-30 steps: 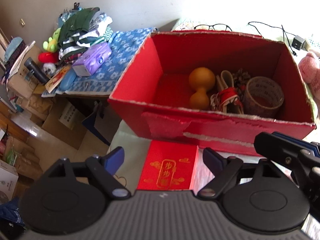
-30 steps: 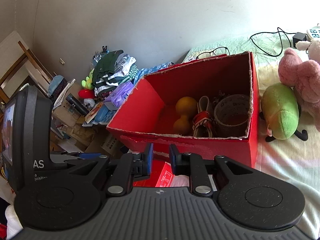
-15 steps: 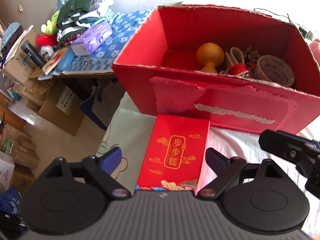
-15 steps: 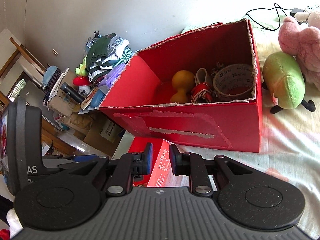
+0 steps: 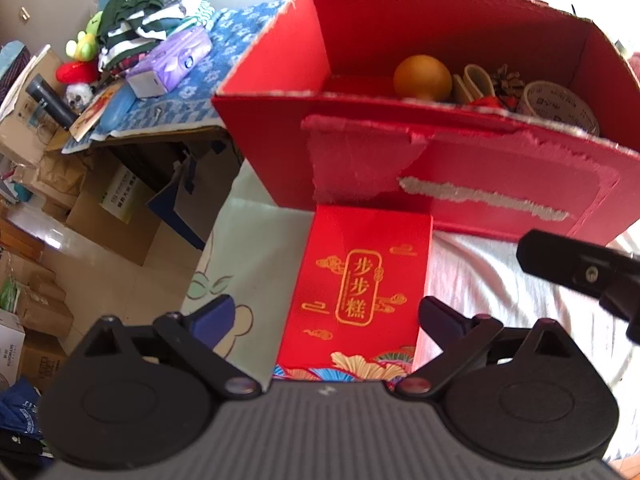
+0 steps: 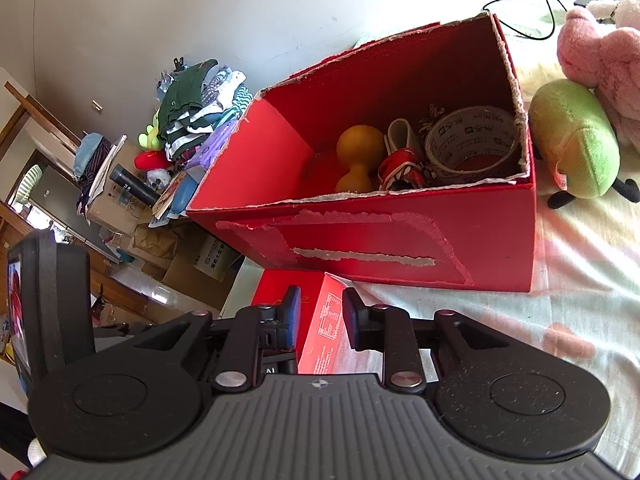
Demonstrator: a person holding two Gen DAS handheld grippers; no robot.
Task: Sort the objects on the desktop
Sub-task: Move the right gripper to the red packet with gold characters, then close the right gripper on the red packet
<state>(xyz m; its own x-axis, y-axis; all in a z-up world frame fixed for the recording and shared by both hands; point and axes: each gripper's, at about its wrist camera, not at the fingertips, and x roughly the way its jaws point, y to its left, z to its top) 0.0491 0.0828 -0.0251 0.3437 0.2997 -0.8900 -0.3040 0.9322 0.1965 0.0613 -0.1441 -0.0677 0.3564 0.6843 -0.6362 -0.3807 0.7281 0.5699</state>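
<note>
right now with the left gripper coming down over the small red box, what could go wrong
The small red box butts against the big red bin, so a grip might jam on that wall. The left gripper, jaws just widened, barely spans it; one finger may land on top. The right gripper sits close and could collide.

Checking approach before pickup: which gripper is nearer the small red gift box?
Left. The left gripper straddles the small red gift box, jaws wide; the right gripper hangs beside its right edge.
</note>
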